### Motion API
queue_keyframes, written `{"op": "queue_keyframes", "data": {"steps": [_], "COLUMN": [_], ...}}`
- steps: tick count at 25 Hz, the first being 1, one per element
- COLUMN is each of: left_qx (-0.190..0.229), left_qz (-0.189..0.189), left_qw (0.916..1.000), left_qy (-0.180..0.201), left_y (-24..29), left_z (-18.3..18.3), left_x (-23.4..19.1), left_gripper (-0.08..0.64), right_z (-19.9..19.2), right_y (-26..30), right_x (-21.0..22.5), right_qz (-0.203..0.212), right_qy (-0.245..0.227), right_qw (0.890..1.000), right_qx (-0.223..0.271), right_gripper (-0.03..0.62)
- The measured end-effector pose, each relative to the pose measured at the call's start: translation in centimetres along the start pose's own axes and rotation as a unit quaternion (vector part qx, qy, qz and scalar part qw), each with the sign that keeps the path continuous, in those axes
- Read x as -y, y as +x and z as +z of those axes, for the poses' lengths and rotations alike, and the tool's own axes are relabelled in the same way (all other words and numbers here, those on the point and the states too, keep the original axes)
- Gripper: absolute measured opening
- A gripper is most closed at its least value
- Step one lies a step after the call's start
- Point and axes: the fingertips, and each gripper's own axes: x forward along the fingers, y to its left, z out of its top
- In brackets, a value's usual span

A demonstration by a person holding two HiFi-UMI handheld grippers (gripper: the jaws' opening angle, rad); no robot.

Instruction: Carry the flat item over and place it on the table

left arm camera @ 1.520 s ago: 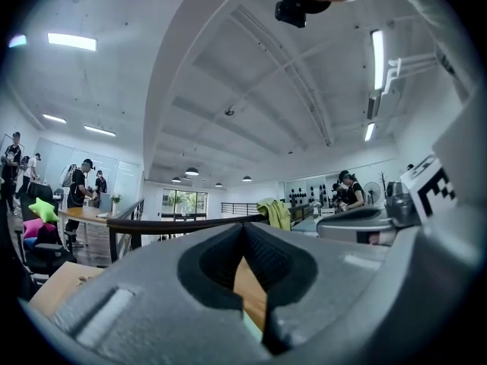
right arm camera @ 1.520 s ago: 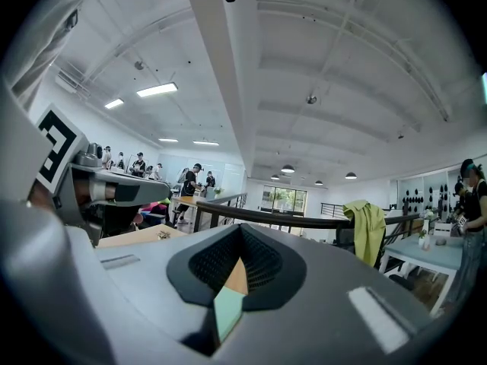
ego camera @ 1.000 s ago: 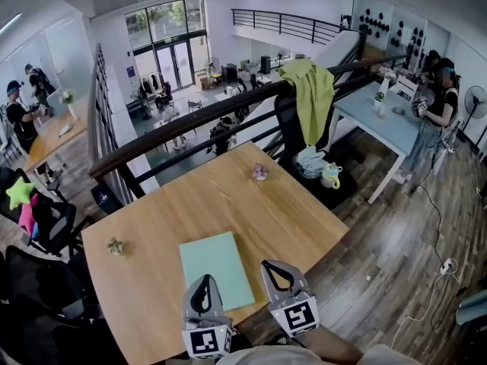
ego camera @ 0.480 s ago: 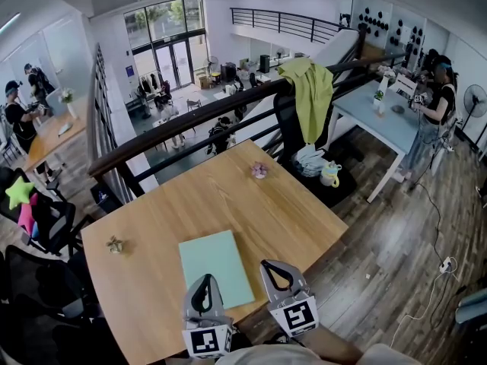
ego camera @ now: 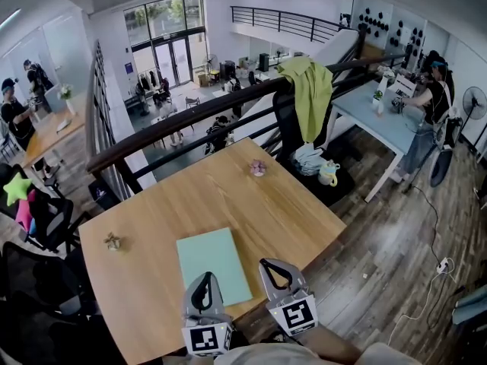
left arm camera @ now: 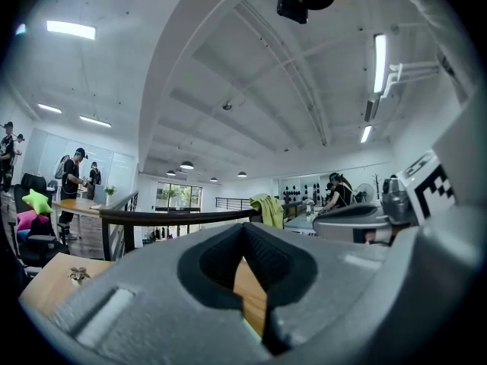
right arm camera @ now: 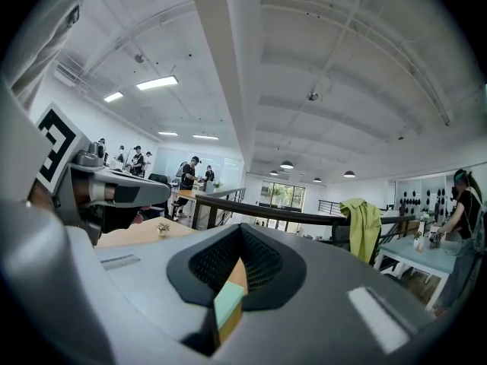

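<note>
Okay, mint flat item (ego camera: 213, 265) is lying flat on the wooden table (ego camera: 289, 211), near its front edge. Left gripper (ego camera: 202, 281) and right gripper (ego camera: 273, 267) are hovering at the item's near end, both with jaws pressed together, pinching nothing.

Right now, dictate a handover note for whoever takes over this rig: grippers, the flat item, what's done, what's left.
Left gripper: shut, nothing in it, over the item's near edge.
Right gripper: shut, nothing in it, just off the item's near right corner.
Item: lies flat on the table, toward the front edge.
Done: the item looks placed.
Left: probably only drawing both grippers clear.
</note>
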Motion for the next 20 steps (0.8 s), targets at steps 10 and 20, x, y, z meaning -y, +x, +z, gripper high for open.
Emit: {"op": "queue_keyframes", "data": {"steps": [10, 20], "left_qx": [-0.002, -0.005], "left_qz": [-0.003, -0.004], "left_qw": [1.0000, 1.0000], "left_qy": [0.002, 0.001], "left_y": [0.10, 0.23], "left_z": [0.19, 0.02], "left_x": [0.22, 0.36], "left_gripper": [0.003, 0.003], "right_z": [0.10, -0.11], "right_y": [0.04, 0.00], "right_x": [-0.08, -0.05], "right_qz": [0.003, 0.008], "right_qy": [0.007, -0.006], "right_qw": [1.000, 1.000], "right_qx": [-0.002, -0.010], "right_gripper": [0.009, 0.011]}}
